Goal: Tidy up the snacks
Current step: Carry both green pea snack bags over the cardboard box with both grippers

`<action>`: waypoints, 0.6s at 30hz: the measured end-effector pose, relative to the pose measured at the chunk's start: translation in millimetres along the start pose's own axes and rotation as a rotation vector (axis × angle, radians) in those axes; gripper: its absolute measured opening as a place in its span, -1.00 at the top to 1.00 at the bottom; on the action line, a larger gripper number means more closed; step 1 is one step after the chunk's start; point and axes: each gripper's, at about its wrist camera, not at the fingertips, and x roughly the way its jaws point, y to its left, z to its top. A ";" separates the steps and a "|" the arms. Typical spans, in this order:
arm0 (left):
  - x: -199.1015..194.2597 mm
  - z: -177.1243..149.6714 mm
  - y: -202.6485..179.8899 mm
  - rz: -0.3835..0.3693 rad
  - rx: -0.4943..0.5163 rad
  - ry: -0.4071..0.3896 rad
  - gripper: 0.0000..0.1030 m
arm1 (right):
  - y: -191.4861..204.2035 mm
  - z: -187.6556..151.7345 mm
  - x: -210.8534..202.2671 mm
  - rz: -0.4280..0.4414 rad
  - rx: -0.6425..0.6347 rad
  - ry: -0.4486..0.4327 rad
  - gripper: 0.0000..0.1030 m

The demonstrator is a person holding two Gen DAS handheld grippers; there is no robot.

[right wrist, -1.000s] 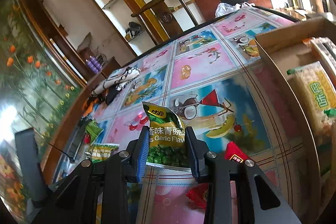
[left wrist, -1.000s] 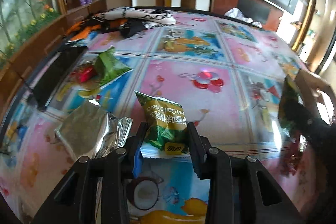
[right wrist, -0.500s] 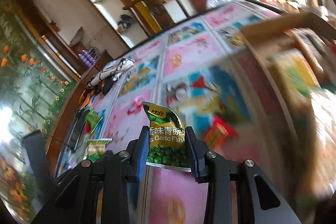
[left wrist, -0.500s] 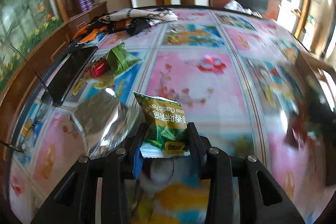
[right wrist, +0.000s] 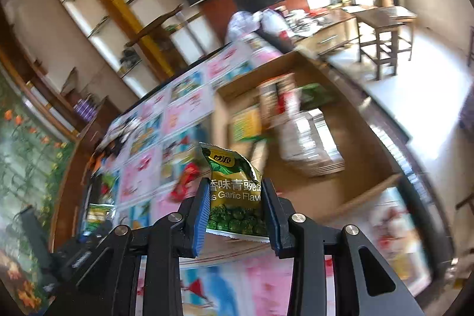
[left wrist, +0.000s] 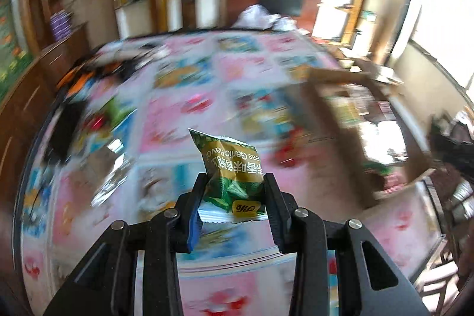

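My left gripper (left wrist: 233,191) is shut on a green garlic pea packet (left wrist: 232,168), held upside down above the table. My right gripper (right wrist: 234,199) is shut on a second green pea packet (right wrist: 234,188), upright, lifted near the left wall of an open cardboard box (right wrist: 367,191). That box holds several snack packs, blurred by motion. In the left wrist view the cardboard box (left wrist: 326,108) lies to the right, and the right gripper (left wrist: 453,150) shows dark at the right edge.
The table has a bright fruit-print cloth (left wrist: 177,114). A silver packet (left wrist: 106,168), a green packet (left wrist: 114,111) and a red one (left wrist: 96,123) lie at its left. Red packets (right wrist: 185,181) lie beside the box. A dark remote (left wrist: 63,126) and clothes (left wrist: 118,64) sit further left.
Both grippers have risen and swung to the right with their pea packets. The box has come into the left wrist view and fills more of the right wrist view.
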 end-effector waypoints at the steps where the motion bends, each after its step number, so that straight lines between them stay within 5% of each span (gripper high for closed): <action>1: -1.8 4.4 -10.4 -0.023 0.021 -0.006 0.30 | -8.3 4.1 -4.2 -0.006 0.018 -0.004 0.30; 7: 1.8 11.7 -75.3 -0.163 0.133 0.035 0.30 | -45.2 16.1 -12.9 -0.018 0.117 0.009 0.30; 18: 40.1 29.8 -172.4 -0.264 0.312 0.091 0.30 | -72.3 29.5 4.5 0.010 0.149 0.080 0.30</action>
